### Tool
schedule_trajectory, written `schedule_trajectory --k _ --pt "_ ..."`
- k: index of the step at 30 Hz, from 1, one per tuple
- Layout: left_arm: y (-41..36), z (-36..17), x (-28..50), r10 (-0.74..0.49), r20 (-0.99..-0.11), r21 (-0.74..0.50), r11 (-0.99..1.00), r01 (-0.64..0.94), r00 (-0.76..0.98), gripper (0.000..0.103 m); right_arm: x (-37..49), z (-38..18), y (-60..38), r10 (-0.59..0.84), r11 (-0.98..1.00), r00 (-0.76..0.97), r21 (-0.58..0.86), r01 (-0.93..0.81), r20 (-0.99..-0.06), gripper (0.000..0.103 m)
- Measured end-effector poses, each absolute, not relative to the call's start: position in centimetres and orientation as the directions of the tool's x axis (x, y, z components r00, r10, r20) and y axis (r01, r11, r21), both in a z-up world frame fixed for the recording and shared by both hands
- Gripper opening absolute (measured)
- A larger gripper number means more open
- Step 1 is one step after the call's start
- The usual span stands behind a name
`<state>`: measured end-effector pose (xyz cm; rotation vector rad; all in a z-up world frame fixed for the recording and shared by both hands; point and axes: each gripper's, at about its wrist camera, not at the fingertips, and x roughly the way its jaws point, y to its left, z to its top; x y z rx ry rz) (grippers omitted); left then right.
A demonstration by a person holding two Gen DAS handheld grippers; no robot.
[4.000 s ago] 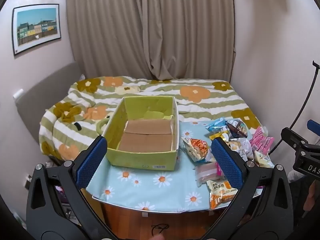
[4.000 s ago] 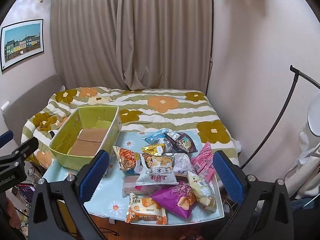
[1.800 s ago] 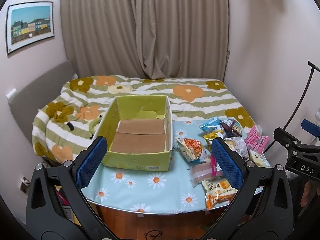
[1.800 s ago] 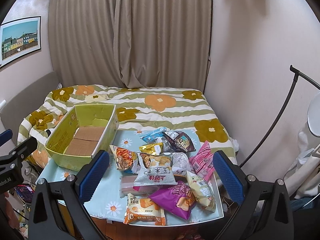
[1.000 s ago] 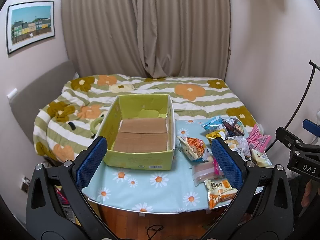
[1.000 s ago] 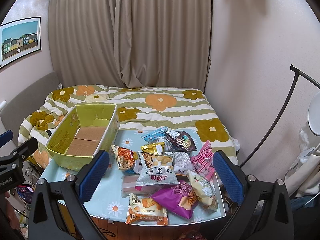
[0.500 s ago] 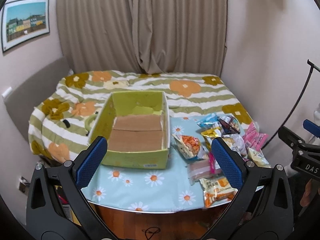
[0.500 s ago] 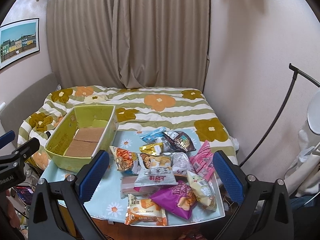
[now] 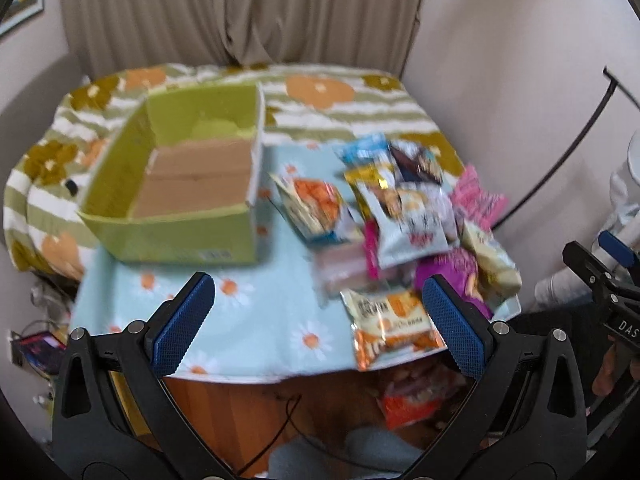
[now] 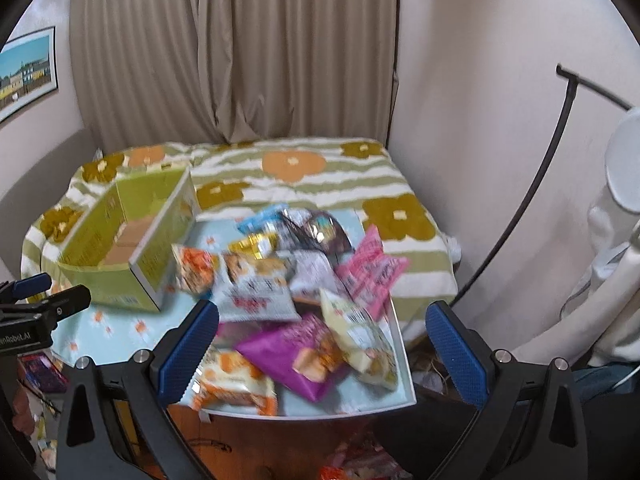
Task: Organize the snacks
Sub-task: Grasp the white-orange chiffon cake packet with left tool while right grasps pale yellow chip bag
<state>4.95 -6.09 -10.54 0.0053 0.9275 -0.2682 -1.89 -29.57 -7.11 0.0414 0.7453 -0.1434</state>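
Both frames motion-blurred. Left gripper and right gripper, each with blue textured pads, jaws spread wide, holding nothing, above the near edge of the table with a pale-blue daisy-print cloth. Open yellow-green cardboard box, brown floor, at the table's far left corner. Glossy crinkled snack packets heaped on the right side.

Box: the green box is open on top, only brown cardboard on its floor.
Front left cloth: bare tablecloth lies before the box.
Right side: the snack pile lies crowded, packets overlapping, up to the table edge.
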Motion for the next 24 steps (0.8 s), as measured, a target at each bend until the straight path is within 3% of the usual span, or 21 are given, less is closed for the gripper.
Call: schedule_trajectory --k 9,20,24 --pt "-12.7 -18.7 5.0 -0.196 -0.889 -0.133 0.975 0.176 0.415 0.103 0.2 -13.4 -34.4 -0.021 0.998 0.644 0.016 0.052 -0.765 0.103" --pt "-17.4 -24.8 5.8 -0.151 -0.931 -0.115 0.986 0.123 0.333 0.103 2.3 -18.9 -36.9 0.041 0.998 0.572 0.002 -0.068 -0.819 0.103" --pt "-18.5 -26.9 6.8 -0.108 -0.942 -0.078 0.991 0.106 0.318 0.103 2.7 -20.2 -37.5 0.054 0.995 0.552 -0.004 -0.103 -0.832 0.096"
